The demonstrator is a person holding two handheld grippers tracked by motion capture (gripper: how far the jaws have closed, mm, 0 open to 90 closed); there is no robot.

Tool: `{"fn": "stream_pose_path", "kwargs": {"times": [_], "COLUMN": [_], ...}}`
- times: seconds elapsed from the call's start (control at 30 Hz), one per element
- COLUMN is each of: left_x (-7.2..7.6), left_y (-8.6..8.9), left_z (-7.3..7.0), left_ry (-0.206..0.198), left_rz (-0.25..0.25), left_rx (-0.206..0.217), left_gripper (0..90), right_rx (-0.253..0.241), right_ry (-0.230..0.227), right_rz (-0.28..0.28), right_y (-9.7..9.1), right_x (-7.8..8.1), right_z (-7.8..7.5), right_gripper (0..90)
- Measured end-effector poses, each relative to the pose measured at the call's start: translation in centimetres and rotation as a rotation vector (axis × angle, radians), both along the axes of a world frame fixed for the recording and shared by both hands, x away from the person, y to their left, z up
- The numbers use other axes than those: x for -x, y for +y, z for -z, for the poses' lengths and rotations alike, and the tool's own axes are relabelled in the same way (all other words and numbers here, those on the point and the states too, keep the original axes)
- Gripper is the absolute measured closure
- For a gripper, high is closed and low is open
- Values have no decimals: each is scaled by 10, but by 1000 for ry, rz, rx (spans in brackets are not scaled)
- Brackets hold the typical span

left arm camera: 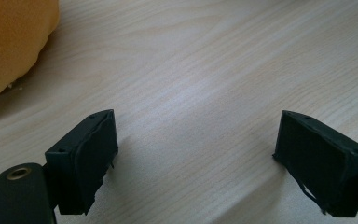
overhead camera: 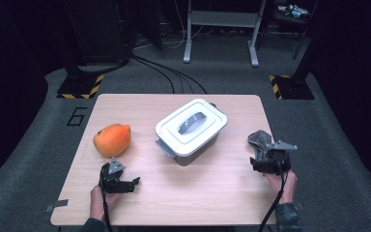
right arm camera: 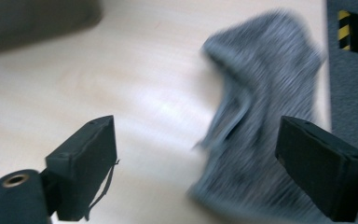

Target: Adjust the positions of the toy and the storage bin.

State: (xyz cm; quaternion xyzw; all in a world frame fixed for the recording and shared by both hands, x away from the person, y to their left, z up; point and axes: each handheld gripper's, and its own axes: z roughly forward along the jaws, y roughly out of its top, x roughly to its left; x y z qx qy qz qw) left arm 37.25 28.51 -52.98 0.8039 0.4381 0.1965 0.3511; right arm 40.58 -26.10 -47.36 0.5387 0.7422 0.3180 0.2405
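Note:
A white lidded box [overhead camera: 191, 129] with a grey handle sits mid-table. An orange fruit-shaped object [overhead camera: 111, 139] lies at the left, and its edge [left arm camera: 9, 42] fills the corner of the left gripper view. A crumpled grey cloth [overhead camera: 259, 141] lies near the right edge, blurred [right arm camera: 265, 121] in the right gripper view. My left gripper [overhead camera: 125, 185] rests low on the table just in front of the orange object, jaws wide apart and empty [left arm camera: 196, 154]. My right gripper [overhead camera: 269, 163] is open right behind the cloth, with part of the cloth between its jaws [right arm camera: 200, 163].
The wooden table [overhead camera: 222, 188] has bare surface in front of the box. Beyond it are grey carpet, black cables [overhead camera: 169, 72], a metal stand [overhead camera: 221, 21] and yellow-black striped bases [overhead camera: 83, 87]. A "6" marks the floor [overhead camera: 76, 116] at left.

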Motion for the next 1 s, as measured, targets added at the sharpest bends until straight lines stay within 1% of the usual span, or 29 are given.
{"fn": "stream_pose_path", "kwargs": {"times": [0.03, 0.07, 0.1, 0.17, 0.2, 0.23, 0.27, 0.3, 0.37, 0.4, 0.43, 0.47, 0.5, 0.53, 0.57, 0.6, 0.63, 0.7, 0.77, 0.8, 0.87, 0.9, 0.93, 0.97, 1.0], "left_x": [0, 0, 0, 0, 1, 1, 2, 2, 4, 5, 5, 6, 7, 8, 9, 10, 10, 10, 8, 6, 3, 2, 0, -2, -3], "left_y": [-1, -1, -1, -1, -1, -1, -2, -2, -3, -3, -3, -4, -5, -6, -8, -10, -12, -15, -18, -19, -21, -23, -24, -26, -28], "left_z": [0, 0, 0, 0, 0, 0, -1, -1, -1, -3, -3, -4, -6, -9, -14, -19, -25, -38, -51, -57, -67, -72, -78, -85, -90], "left_ry": [1, 0, 0, 4, 5, 3, 14, 21, 18, 28, 33, 39, 29, 15, 17, 9, 7, -15, -38, -43, -55, -72, -73, -91, -96], "left_rz": [-7, -11, -13, -18, -19, -30, -37, -44, -56, -49, -42, -49, -54, -55, -42, -38, -26, -10, -10, -7, -1, -5, 8, 11, 16], "left_rx": [2, 5, 4, 1, 0, -1, -5, -4, -2, 8, 27, 45, 46, 61, 83, 101, 113, 131, 145, 161, 164, 171, 175, 179, 179], "left_gripper": [126, 126, 125, 117, 116, 116, 115, 114, 110, 111, 111, 113, 112, 112, 114, 113, 113, 113, 113, 113, 112, 112, 113, 112, 112], "right_rx": [4, -6, -19, -22, -16, -21, -15, 3, 7, 17, 17, 16, 1, 0, -1, -2, -9, -10, -10, -11, -14, -14, -13, -5, -9], "right_ry": [2, -10, -12, -17, -12, -4, -6, 0, 5, 19, 21, 31, 31, 24, 24, 24, 23, 20, 17, 16, 17, 16, 17, 17, 21], "right_rz": [-1, -2, -1, 16, 25, 37, 44, 56, 71, 83, 91, 99, 108, 115, 119, 113, 110, 102, 98, 96, 94, 90, 87, 69, 70], "right_y": [2, 3, 3, 1, -1, -2, -4, -7, -10, -13, -15, -17, -20, -21, -22, -22, -23, -24, -23, -23, -23, -23, -23, -23, -23], "right_x": [8, 16, 23, 37, 42, 46, 50, 54, 57, 59, 59, 59, 60, 60, 61, 60, 60, 59, 59, 59, 59, 59, 60, 59, 59], "right_z": [5, 9, 13, 21, 25, 29, 33, 38, 44, 47, 50, 52, 54, 54, 54, 54, 55, 55, 56, 56, 56, 56, 56, 56, 56], "right_gripper": [102, 101, 91, 79, 64, 53, 52, 43, 40, 35, 35, 28, 32, 35, 35, 35, 33, 24, 24, 24, 24, 25, 25, 24, 25]}}
